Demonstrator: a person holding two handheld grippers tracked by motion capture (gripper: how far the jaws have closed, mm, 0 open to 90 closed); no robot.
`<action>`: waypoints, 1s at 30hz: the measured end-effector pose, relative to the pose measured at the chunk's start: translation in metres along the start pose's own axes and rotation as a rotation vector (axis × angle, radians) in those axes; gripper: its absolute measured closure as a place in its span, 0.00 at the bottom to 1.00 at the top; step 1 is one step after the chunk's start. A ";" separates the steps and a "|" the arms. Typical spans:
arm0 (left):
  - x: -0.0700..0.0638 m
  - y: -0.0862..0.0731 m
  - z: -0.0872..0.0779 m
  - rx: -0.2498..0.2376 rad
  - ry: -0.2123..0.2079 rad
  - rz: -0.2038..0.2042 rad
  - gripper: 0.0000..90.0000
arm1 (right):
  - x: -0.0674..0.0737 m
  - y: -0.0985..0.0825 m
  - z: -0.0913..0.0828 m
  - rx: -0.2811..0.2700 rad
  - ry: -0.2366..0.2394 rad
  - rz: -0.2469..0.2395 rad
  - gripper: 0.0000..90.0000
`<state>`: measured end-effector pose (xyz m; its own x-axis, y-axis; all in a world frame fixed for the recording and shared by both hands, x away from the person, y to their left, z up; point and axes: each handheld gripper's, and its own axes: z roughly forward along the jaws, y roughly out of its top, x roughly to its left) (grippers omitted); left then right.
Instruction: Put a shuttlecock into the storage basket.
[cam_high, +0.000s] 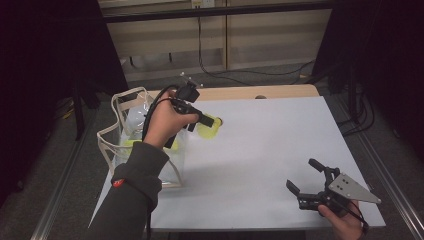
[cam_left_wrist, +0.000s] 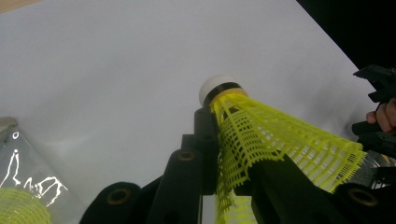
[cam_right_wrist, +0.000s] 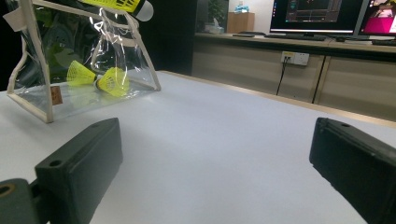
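Up beside the clear bag (cam_high: 142, 145), the left gripper (cam_high: 206, 120) is clamped on a yellow shuttlecock (cam_high: 210, 126), its two black jaws pressing the mesh skirt from either side. In the left gripper view the shuttlecock (cam_left_wrist: 280, 140) lies slanted between the jaws, its white cork tip with a dark band pointing away from the camera over the pale table (cam_left_wrist: 116, 70) and its flared skirt spreading back toward the lens, frayed at the rim. From the high view the held shuttlecock hangs in the air just to the right of the bag, above the table (cam_high: 270, 150), with the person's left hand (cam_high: 165, 122) and grey sleeve (cam_high: 135, 190) reaching up from the bottom edge. The bag stands upright at the table's left edge, cream trim around its see-through walls, and more yellow shuttlecocks (cam_right_wrist: 98, 78) lie inside it on its bottom; the right gripper view shows two of them, lying on their sides and touching. Well apart from the bag, near the table's front right corner, the right gripper (cam_high: 307, 180) rests low in the person's right hand (cam_high: 345, 222) with its jaws spread wide and nothing between them, a grey three-cornered plate on its top. In the right gripper view those jaws frame bare table, with the bag far off to the left.
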<state>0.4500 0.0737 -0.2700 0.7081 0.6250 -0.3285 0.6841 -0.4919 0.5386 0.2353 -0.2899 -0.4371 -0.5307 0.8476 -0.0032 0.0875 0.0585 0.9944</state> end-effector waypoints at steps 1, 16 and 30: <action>0.000 0.000 -0.001 0.002 -0.001 0.005 0.94 | 0.000 0.000 0.000 0.000 0.000 0.001 0.03; 0.003 0.001 -0.016 -0.004 0.019 -0.017 0.95 | 0.000 0.000 0.000 0.001 0.000 0.002 0.03; 0.008 0.001 -0.032 -0.019 0.034 -0.031 0.95 | 0.001 0.000 0.001 0.001 0.000 0.000 0.03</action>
<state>0.4507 0.0975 -0.2475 0.6800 0.6603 -0.3188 0.7019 -0.4606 0.5432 0.2354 -0.2890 -0.4372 -0.5305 0.8477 -0.0029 0.0885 0.0588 0.9943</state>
